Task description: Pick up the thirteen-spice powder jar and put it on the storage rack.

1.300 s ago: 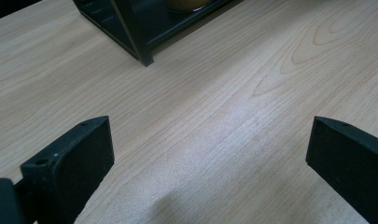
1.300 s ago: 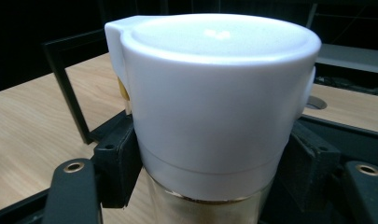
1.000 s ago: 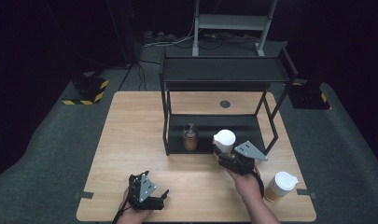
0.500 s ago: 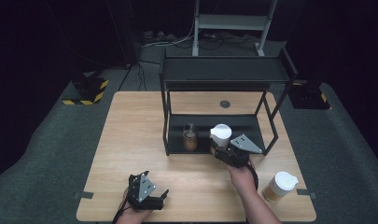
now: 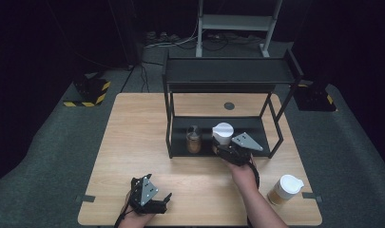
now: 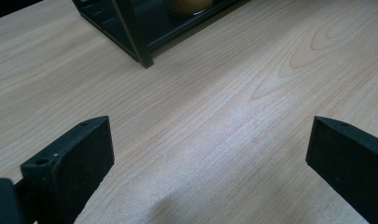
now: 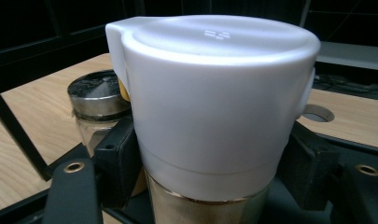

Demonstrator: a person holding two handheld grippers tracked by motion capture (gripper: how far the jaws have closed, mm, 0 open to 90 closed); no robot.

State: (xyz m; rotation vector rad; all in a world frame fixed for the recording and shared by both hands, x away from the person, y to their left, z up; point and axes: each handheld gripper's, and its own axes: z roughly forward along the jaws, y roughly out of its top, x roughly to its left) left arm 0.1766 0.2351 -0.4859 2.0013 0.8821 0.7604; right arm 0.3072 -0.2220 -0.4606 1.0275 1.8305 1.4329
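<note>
My right gripper [image 5: 224,147] is shut on a white-lidded jar [image 5: 222,133] and holds it just over the lower shelf of the black rack [image 5: 228,76]. In the right gripper view the white lid [image 7: 214,93] looms large between the two black jaws, with amber contents below it. A metal-lidded glass jar [image 5: 194,139] stands on the lower shelf just left of it, also seen as the metal-lidded jar [image 7: 94,105]. My left gripper [image 5: 167,199] rests open on the table near the front edge, its wide-apart jaws over bare wood [image 6: 210,140].
A second white-lidded jar [image 5: 284,189] stands at the table's front right corner. The wooden table [image 5: 133,142] has a round cable hole [image 5: 229,106] behind the rack. The rack's front left post [image 6: 135,35] stands ahead of the left gripper.
My right gripper has carried the white-lidded jar forward and a little left, in over the rack's lower shelf beside the metal-lidded jar. The left gripper has stayed put.
</note>
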